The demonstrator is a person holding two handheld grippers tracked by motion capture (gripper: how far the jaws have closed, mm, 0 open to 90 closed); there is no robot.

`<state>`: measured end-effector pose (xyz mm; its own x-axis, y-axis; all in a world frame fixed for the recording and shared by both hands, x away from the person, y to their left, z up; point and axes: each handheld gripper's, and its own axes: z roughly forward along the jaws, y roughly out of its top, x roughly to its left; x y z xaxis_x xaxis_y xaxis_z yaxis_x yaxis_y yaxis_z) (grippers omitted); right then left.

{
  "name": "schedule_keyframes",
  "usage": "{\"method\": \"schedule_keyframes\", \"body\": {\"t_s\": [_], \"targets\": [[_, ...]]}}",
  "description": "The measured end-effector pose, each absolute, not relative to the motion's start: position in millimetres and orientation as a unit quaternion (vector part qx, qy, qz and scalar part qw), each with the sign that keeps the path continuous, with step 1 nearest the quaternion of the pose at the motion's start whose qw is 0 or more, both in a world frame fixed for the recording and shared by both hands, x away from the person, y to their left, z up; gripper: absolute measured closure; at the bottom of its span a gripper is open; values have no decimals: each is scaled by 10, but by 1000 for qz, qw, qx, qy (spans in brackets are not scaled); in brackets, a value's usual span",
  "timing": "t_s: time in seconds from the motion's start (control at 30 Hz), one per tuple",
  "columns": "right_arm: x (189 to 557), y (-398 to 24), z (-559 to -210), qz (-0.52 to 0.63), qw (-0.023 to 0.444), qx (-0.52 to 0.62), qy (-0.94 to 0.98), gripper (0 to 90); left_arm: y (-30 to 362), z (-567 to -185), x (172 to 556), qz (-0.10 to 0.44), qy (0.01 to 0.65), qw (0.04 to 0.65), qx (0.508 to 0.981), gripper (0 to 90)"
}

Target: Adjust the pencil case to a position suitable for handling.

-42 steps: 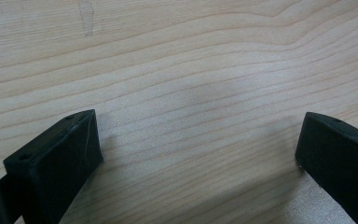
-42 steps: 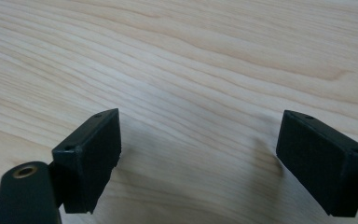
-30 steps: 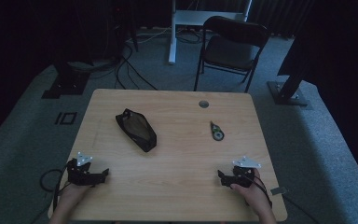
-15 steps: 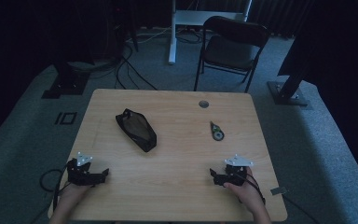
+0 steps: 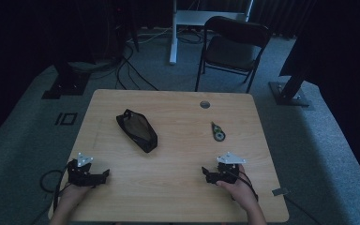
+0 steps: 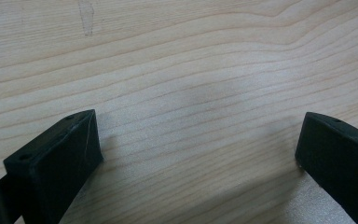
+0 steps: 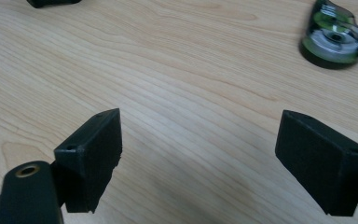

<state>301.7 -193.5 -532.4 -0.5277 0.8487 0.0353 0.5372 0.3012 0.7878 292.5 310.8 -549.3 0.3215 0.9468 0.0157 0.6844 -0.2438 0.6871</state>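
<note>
Green tape dispenser [image 7: 334,39] ahead of wide-open right tool [image 7: 200,154] — well apart, untouched

A light wooden bench [image 5: 178,187] carries a black zipped pouch [image 5: 137,130] lying slantwise toward its left edge, and a small green tape dispenser [image 5: 217,131] toward the right edge. A round grommet hole [image 5: 205,104] sits near the far edge.

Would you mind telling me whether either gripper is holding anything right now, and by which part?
Nothing is held. The left gripper and right gripper both have open jaws over bare table.
</note>
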Motion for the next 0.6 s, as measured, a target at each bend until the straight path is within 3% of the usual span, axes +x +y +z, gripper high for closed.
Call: {"method": "schedule_keyframes", "body": {"t_s": [0.6], "targets": [[3087, -1570, -5283, 409, 188, 412, 793, 145, 3107, -5494, 2925, 221, 539, 297, 757, 1]]}}
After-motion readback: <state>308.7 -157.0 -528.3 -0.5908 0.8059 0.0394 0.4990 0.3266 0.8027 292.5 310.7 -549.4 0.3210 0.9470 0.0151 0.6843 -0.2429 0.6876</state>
